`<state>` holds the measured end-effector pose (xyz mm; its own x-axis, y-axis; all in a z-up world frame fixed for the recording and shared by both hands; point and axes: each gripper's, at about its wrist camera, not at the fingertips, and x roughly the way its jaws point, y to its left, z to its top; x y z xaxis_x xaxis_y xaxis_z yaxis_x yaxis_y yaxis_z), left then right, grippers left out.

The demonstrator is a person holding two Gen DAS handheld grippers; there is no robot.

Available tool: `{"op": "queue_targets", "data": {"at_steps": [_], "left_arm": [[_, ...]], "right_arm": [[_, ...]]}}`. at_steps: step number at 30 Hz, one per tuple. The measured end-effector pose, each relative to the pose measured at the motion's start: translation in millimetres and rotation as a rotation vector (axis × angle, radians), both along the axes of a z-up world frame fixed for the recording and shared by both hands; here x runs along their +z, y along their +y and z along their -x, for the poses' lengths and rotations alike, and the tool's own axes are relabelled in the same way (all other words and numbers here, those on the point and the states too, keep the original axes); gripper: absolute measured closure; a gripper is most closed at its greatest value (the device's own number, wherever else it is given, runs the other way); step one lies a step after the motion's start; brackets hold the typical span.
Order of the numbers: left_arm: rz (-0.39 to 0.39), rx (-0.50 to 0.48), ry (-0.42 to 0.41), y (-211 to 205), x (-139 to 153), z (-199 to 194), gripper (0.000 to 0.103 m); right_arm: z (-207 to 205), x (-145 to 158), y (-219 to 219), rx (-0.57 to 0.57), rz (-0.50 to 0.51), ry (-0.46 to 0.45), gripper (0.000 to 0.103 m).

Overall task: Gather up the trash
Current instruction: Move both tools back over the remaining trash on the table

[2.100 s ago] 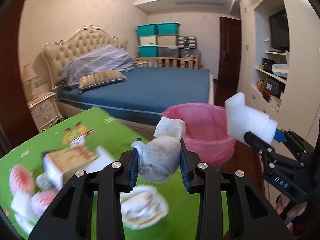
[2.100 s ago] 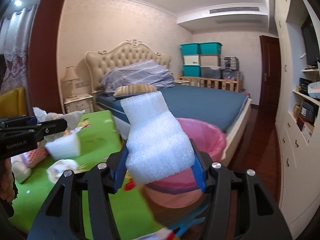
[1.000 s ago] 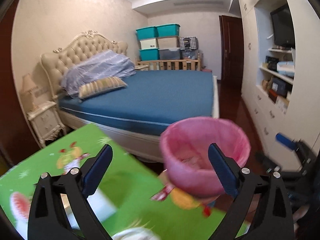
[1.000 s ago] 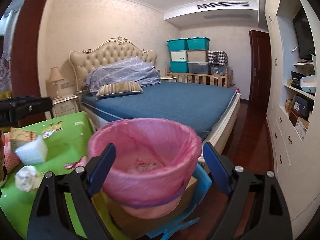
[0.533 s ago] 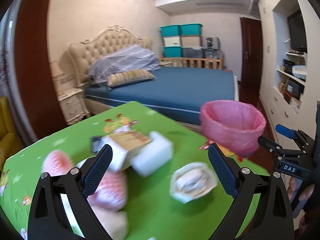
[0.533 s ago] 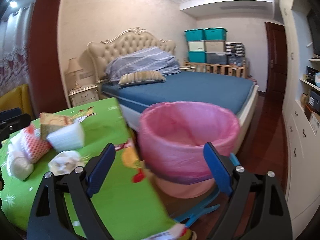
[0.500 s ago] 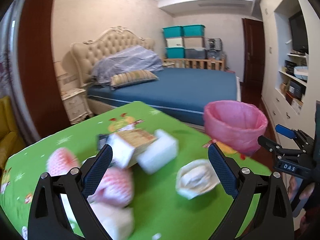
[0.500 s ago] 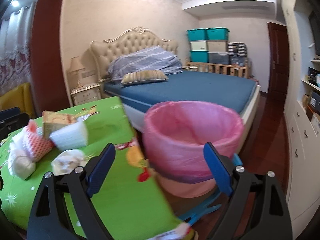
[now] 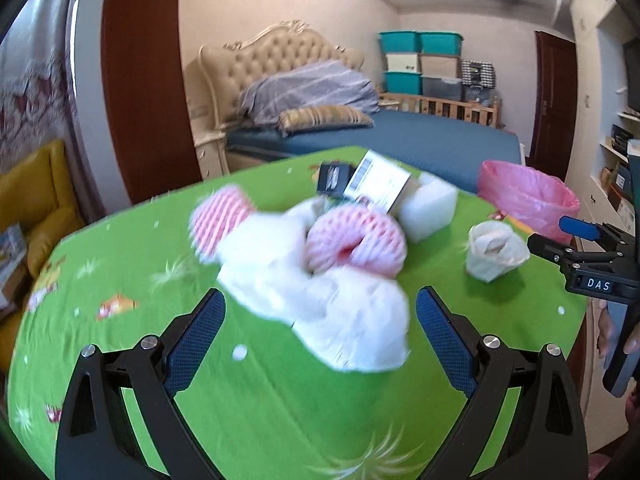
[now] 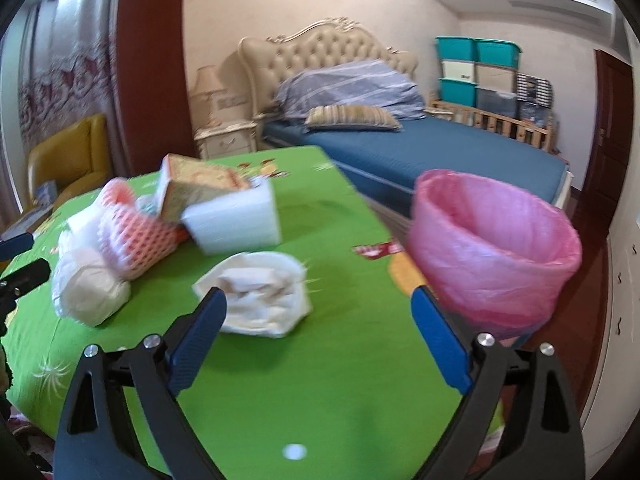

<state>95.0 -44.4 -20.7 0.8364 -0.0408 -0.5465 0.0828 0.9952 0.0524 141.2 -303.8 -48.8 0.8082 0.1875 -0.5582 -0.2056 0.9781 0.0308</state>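
My left gripper [image 9: 320, 320] is open and empty, just short of a white plastic bag wad [image 9: 344, 304] on the green table [image 9: 260, 400]. Behind the wad lie pink foam fruit nets [image 9: 356, 240], a white foam block [image 9: 428, 208] and a cardboard box [image 9: 376, 180]. My right gripper [image 10: 318, 328] is open and empty over a crumpled white wrapper [image 10: 260, 292], which also shows in the left wrist view [image 9: 494, 250]. The bin with a pink liner [image 10: 492, 248] stands past the table's right edge.
A bed with a blue sheet [image 10: 420, 148] lies behind the table. A yellow armchair [image 10: 68, 160] stands at the left and a nightstand [image 10: 224, 140] by the bed. White cabinets [image 9: 616, 152] line the right wall. Small white scraps [image 10: 294, 451] lie on the table.
Both grippers dropped their loads, a cloth wad and a foam block, at the pink bin and opened. They then swung left, back over the trash on the green table.
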Motion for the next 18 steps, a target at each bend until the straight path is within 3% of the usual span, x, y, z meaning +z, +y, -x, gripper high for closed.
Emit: {"op": "queue_targets", "data": {"at_steps": [10,18], "left_arm": [[0.025,-0.006,0.05,3,-10,-3,0.013],[0.047,0.001,0.094,4,-17,-10,0.013]], "right_arm": [[-27,-12,37,0.013,0.079,0.117,0.008],[-41,-20,56,0.018,0.13,0.155,0.008]]}}
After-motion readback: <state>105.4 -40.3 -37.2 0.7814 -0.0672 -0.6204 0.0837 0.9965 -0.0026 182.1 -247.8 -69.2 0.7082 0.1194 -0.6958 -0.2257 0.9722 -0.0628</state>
